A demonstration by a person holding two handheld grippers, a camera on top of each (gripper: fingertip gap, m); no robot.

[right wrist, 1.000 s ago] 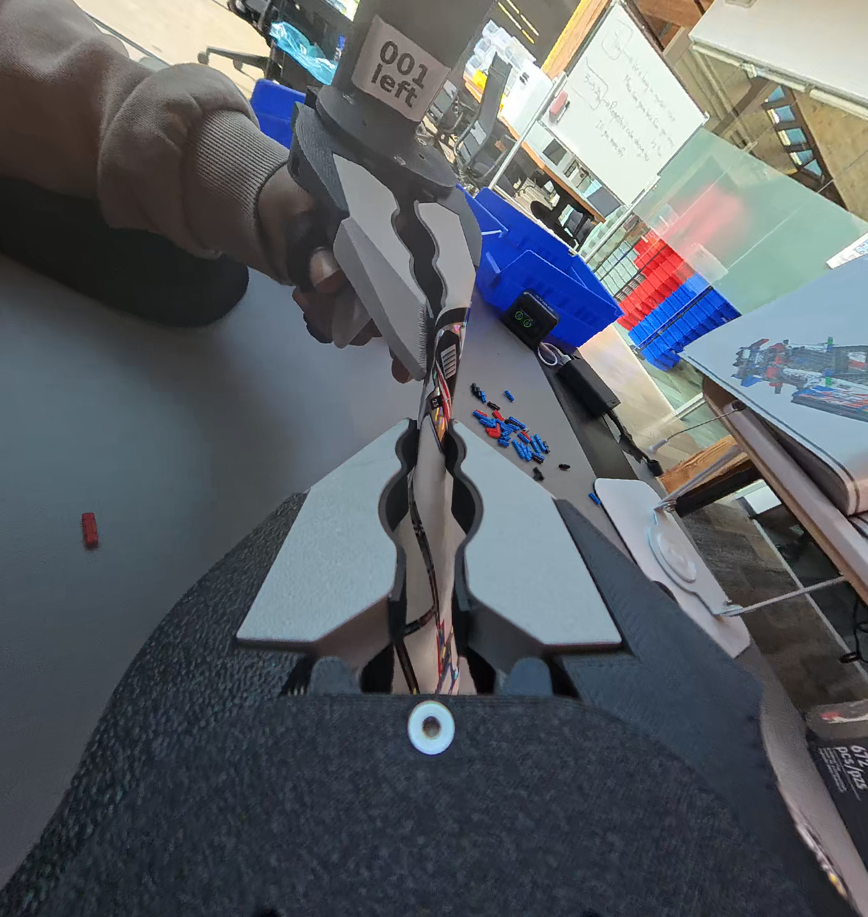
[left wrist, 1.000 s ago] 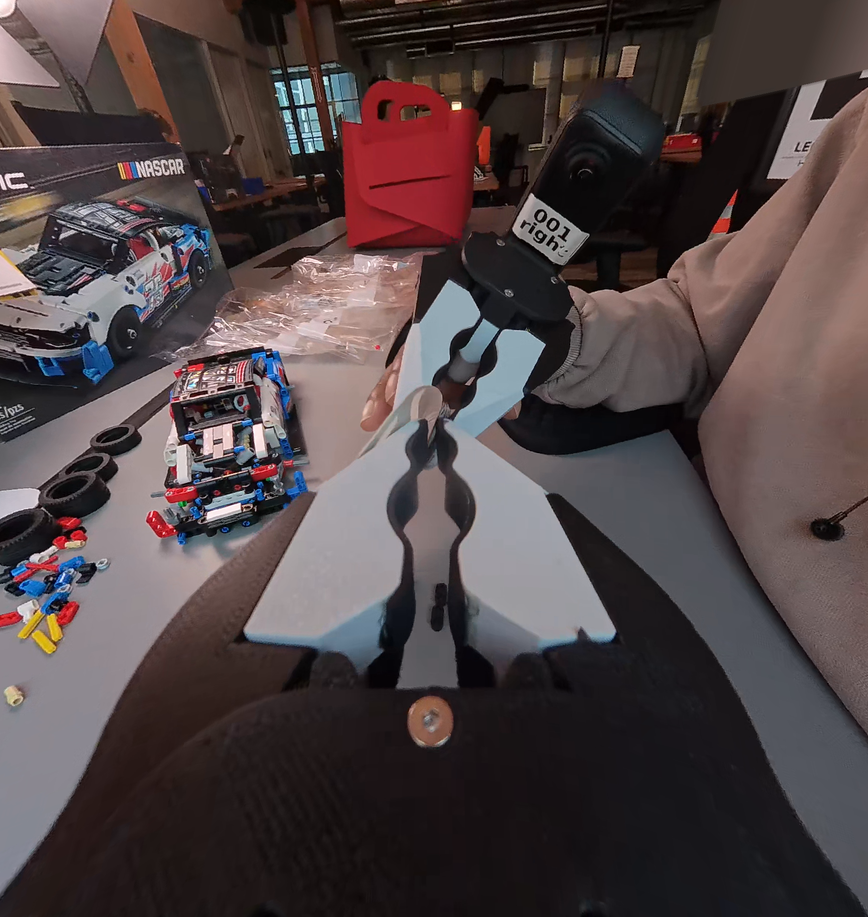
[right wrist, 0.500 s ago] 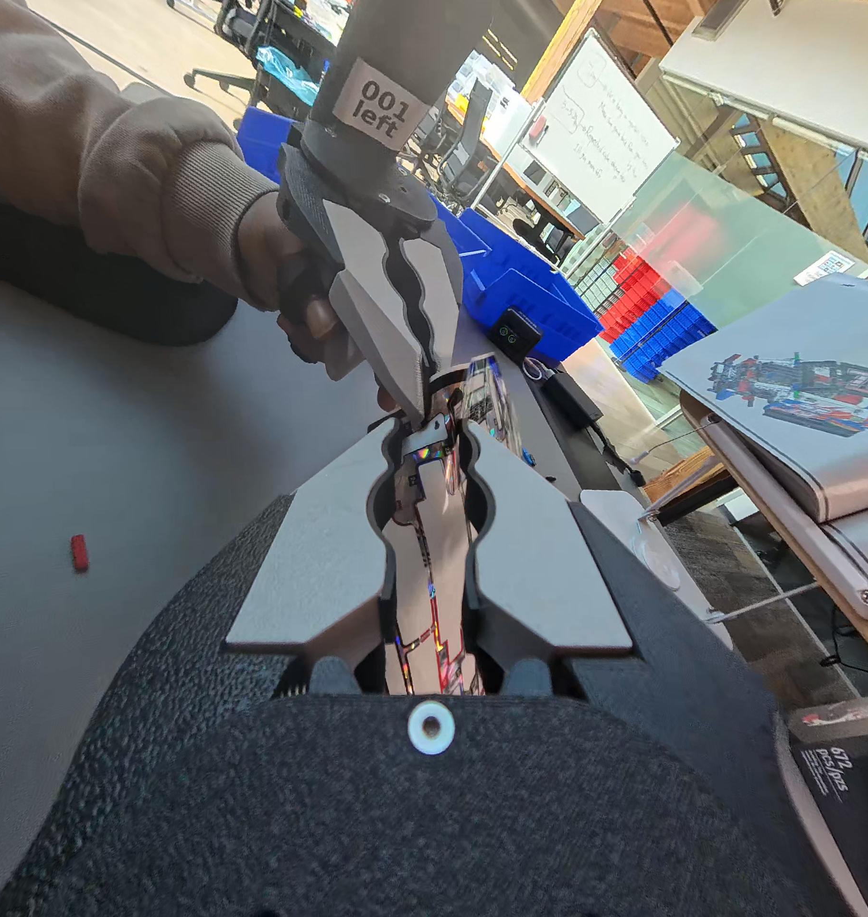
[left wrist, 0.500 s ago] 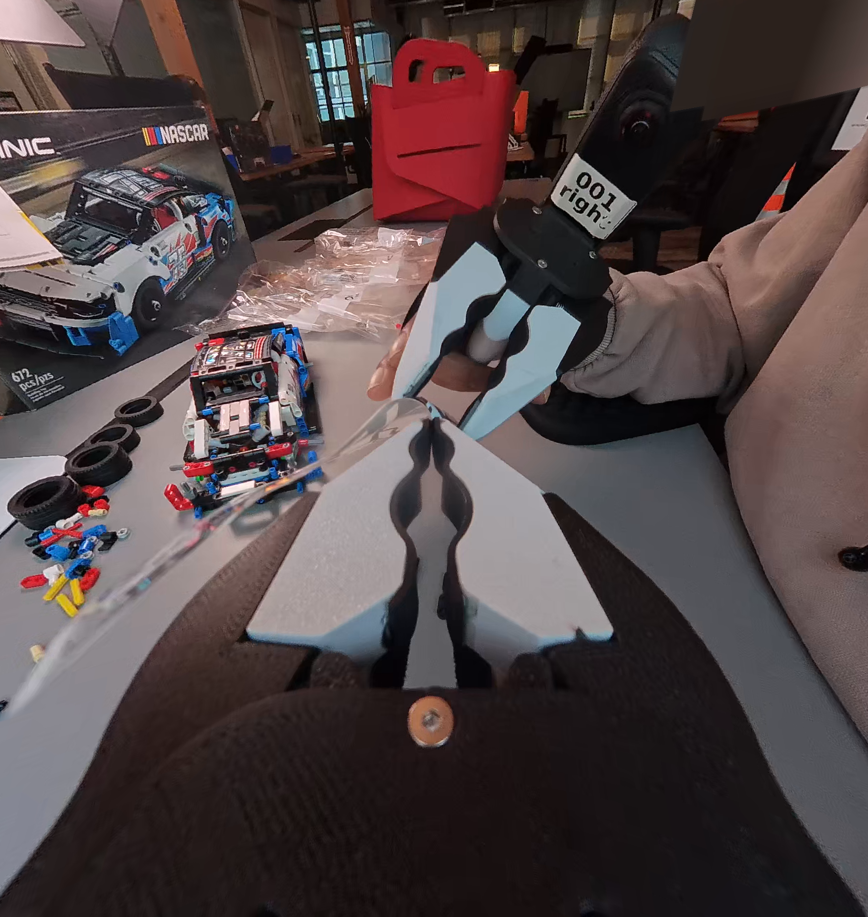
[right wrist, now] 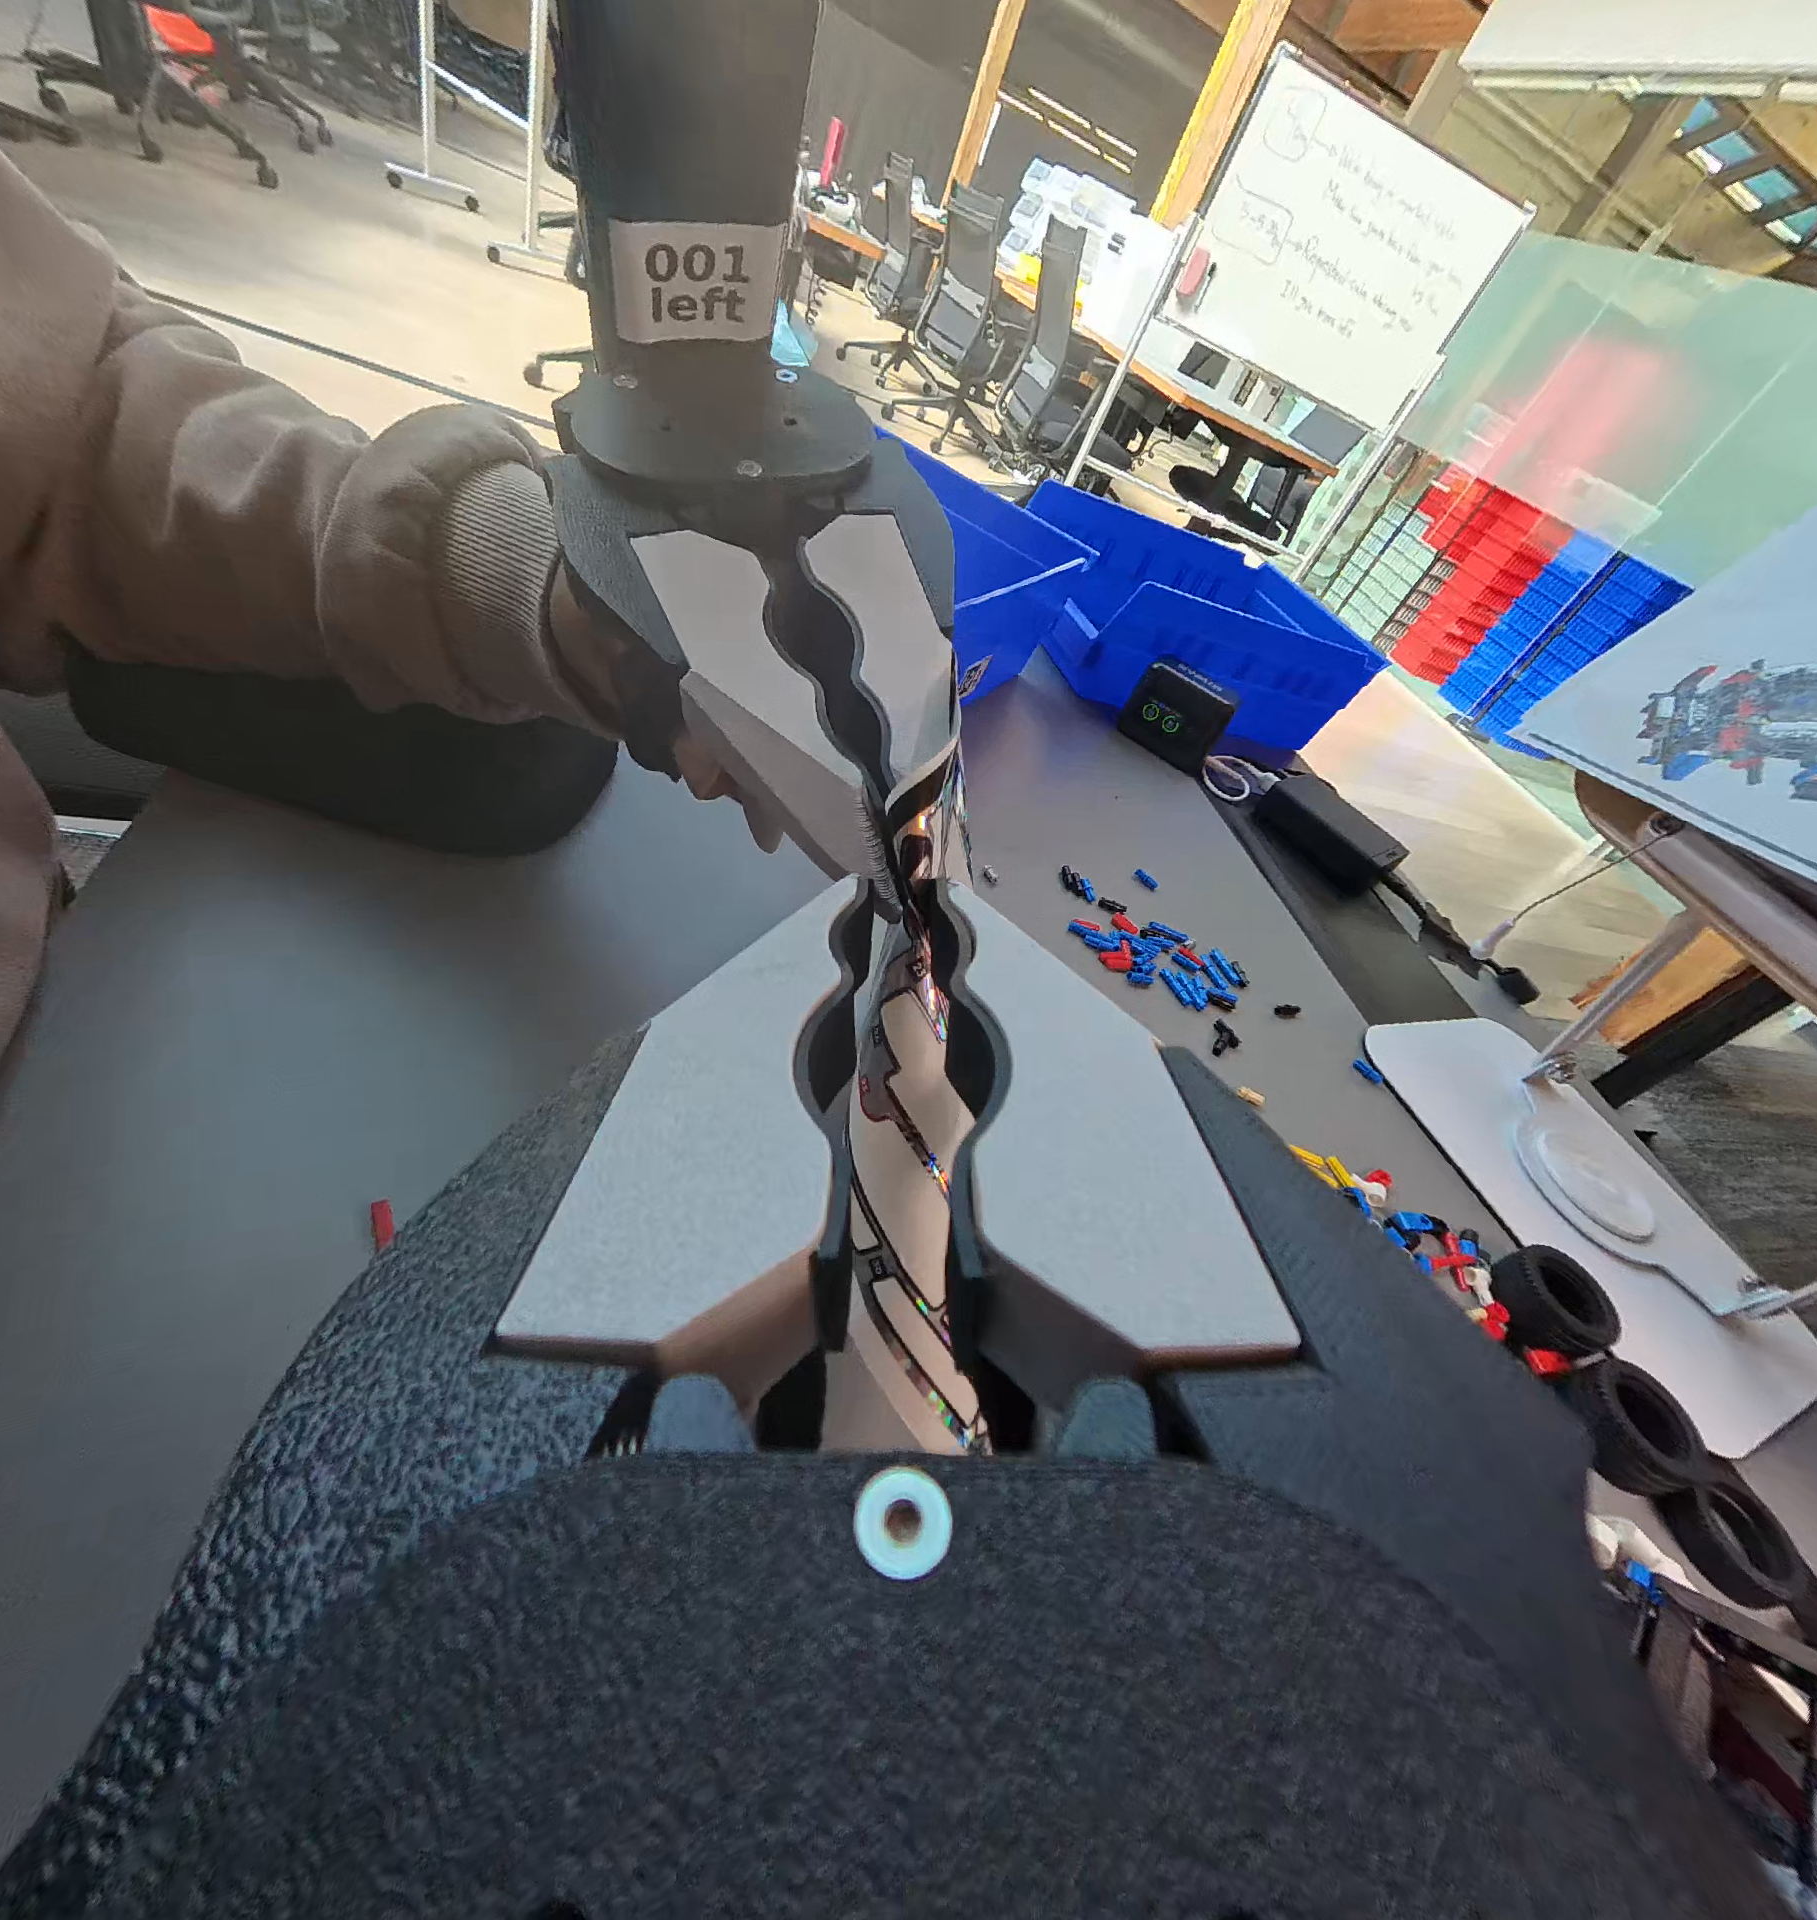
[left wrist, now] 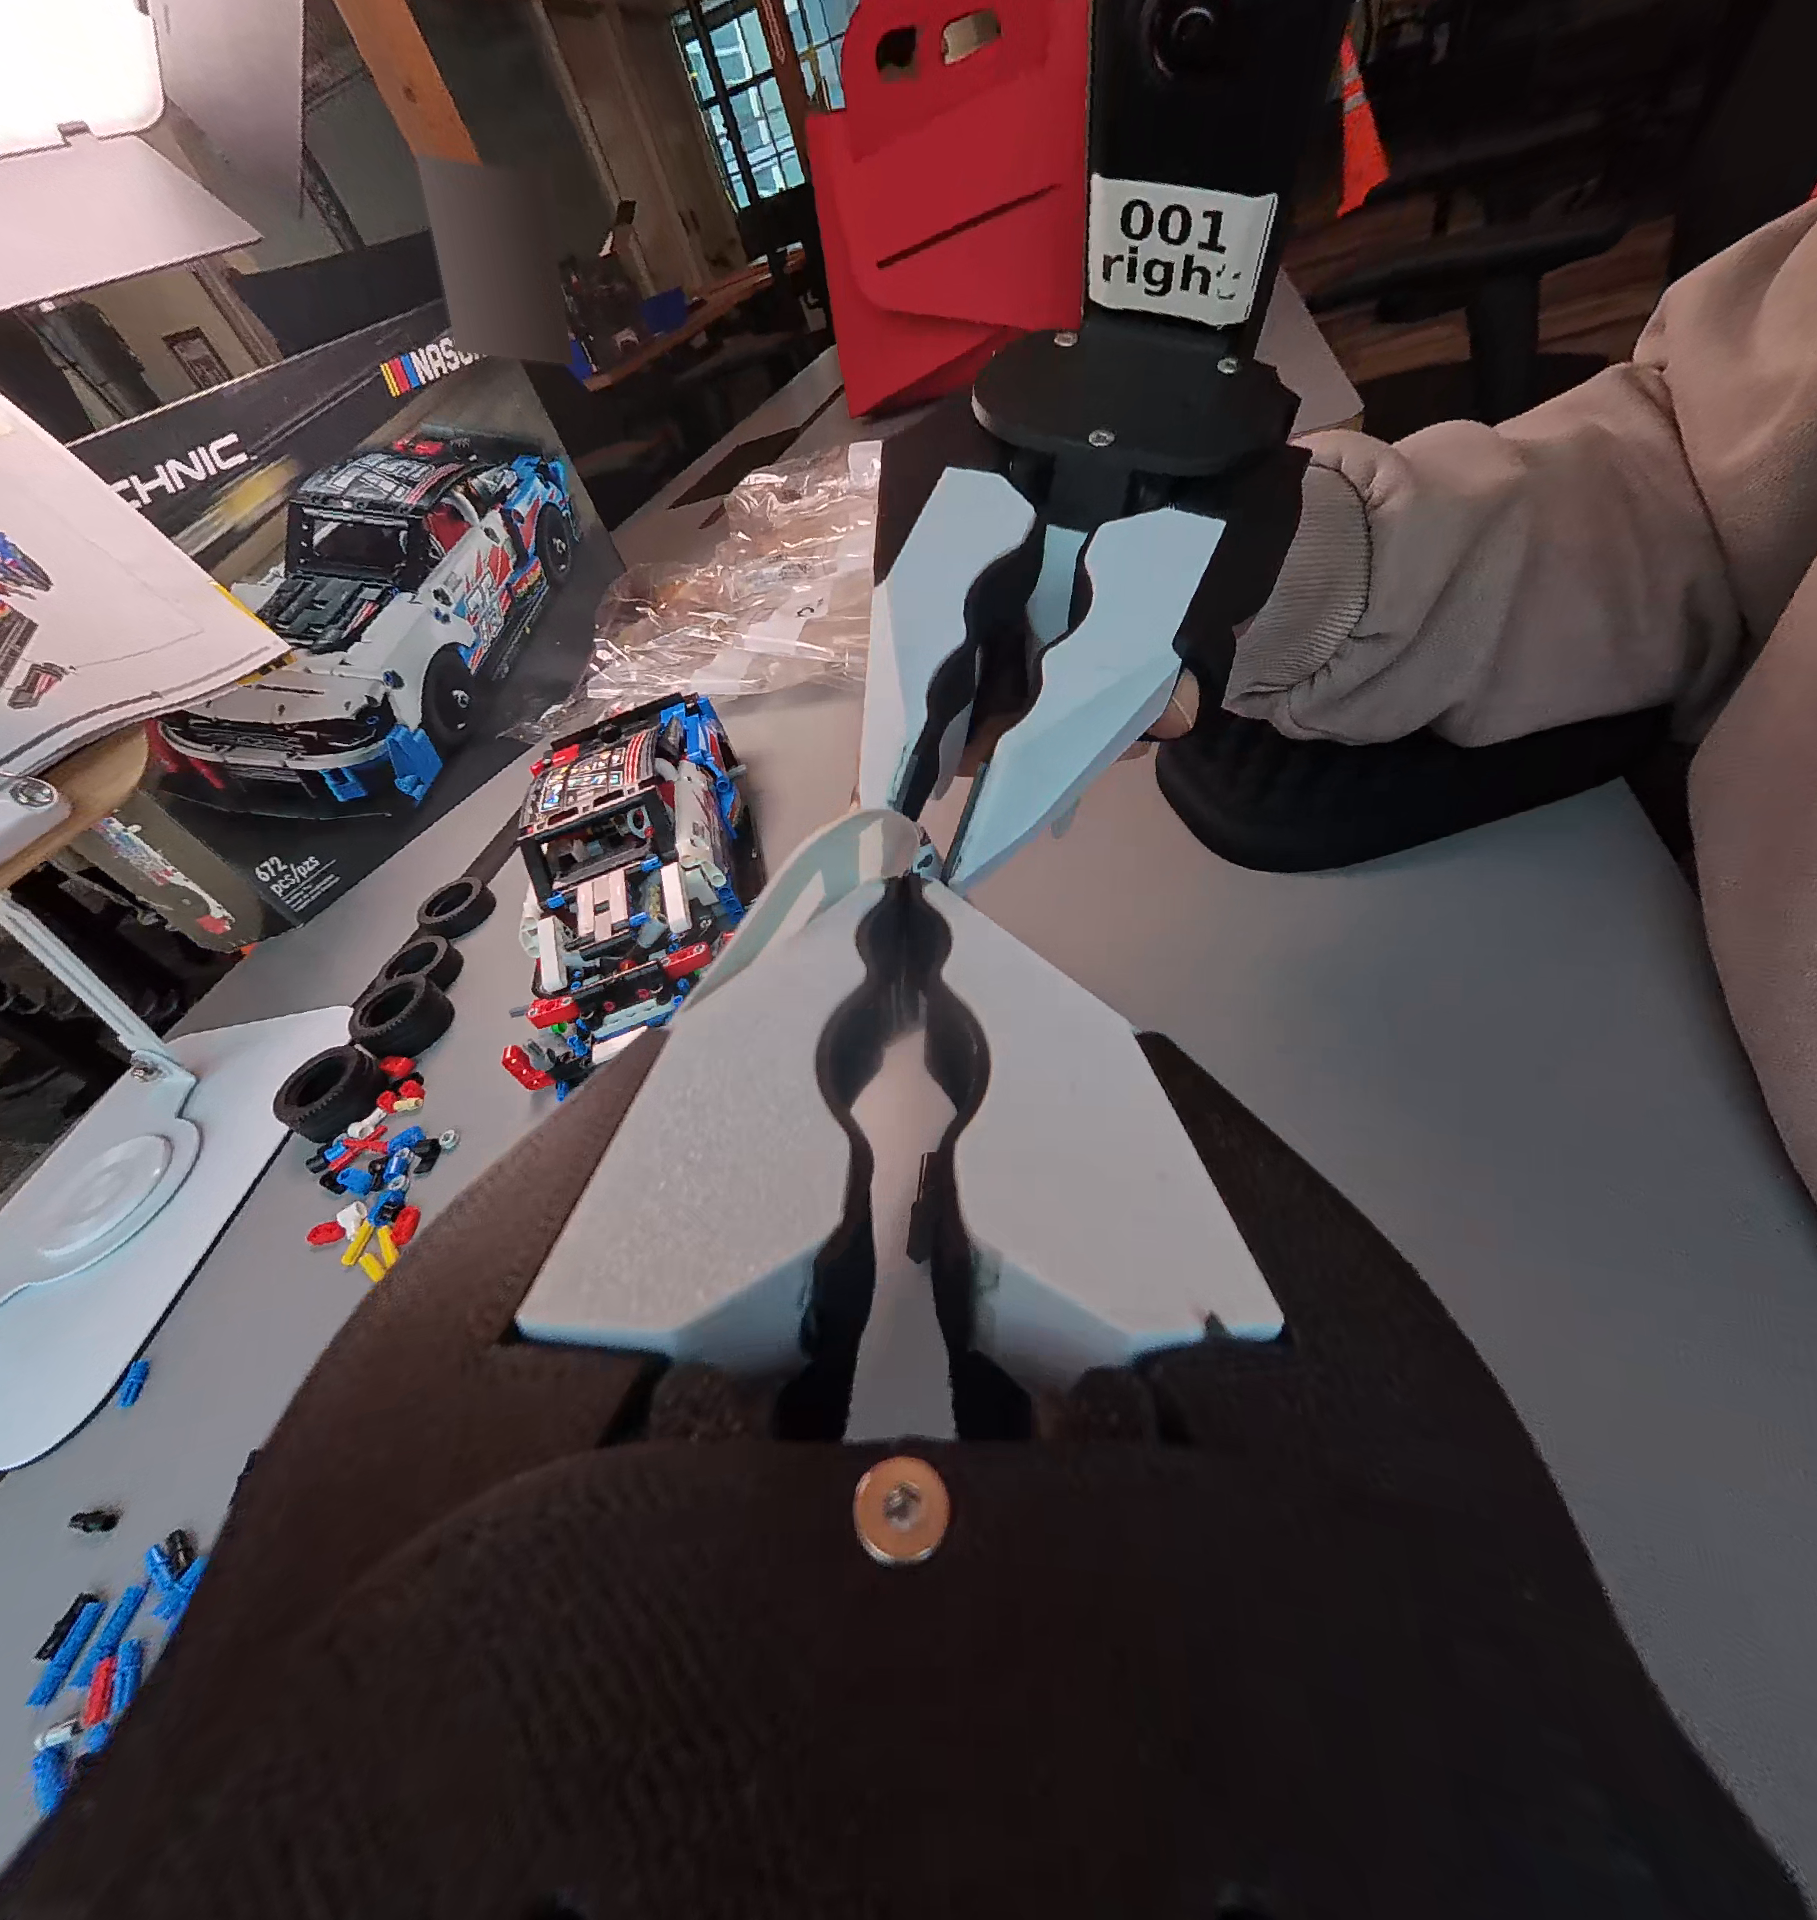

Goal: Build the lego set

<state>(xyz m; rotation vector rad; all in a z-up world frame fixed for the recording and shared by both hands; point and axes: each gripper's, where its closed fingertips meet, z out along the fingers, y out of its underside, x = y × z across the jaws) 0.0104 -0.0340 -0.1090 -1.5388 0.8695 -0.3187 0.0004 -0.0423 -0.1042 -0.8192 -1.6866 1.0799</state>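
The sticker sheet (right wrist: pixel 909 1091) was mostly hidden: it ran edge-on down the gap between the right gripper's (right wrist: pixel 909 904) fingers, only a thin glossy strip with printed shapes showing, lower end lost behind the gripper body. In the left wrist view the sheet (left wrist: pixel 831 873) showed only as a pale curved flap beside the fingertips, printing not readable. Whether the left gripper (left wrist: pixel 909 883) pinched the whole sheet or just a peeled sticker could not be told.

Both grippers met tip to tip above the grey table (left wrist: pixel 1351 1091). Left gripper was clenched, tips together on the sheet's edge. Right gripper's fingers were closed in on the sheet, gripping it along their inner edges. In the left wrist view the right gripper (left wrist: pixel 930 831) pointed down toward the camera, held by a hand in a beige sleeve (left wrist: pixel 1506 582), forearm on a dark rest (left wrist: pixel 1351 800). In the right wrist view the left gripper (right wrist: pixel 883 862) likewise angled down, its holder's hand partly hidden behind it.

The part-built lego car (left wrist: pixel 629 873) sat on the table well left of the grippers, untouched, front end cut by the gripper finger. Four black tyres (left wrist: pixel 405 1008) lay in a row beside it, loose small pieces (left wrist: pixel 379 1174) near them. The set's box (left wrist: pixel 384 623) stood behind, partly covered by an instruction booklet (left wrist: pixel 62 582). Clear bags (left wrist: pixel 738 613) and a red bag (left wrist: pixel 945 208) lay farther back.
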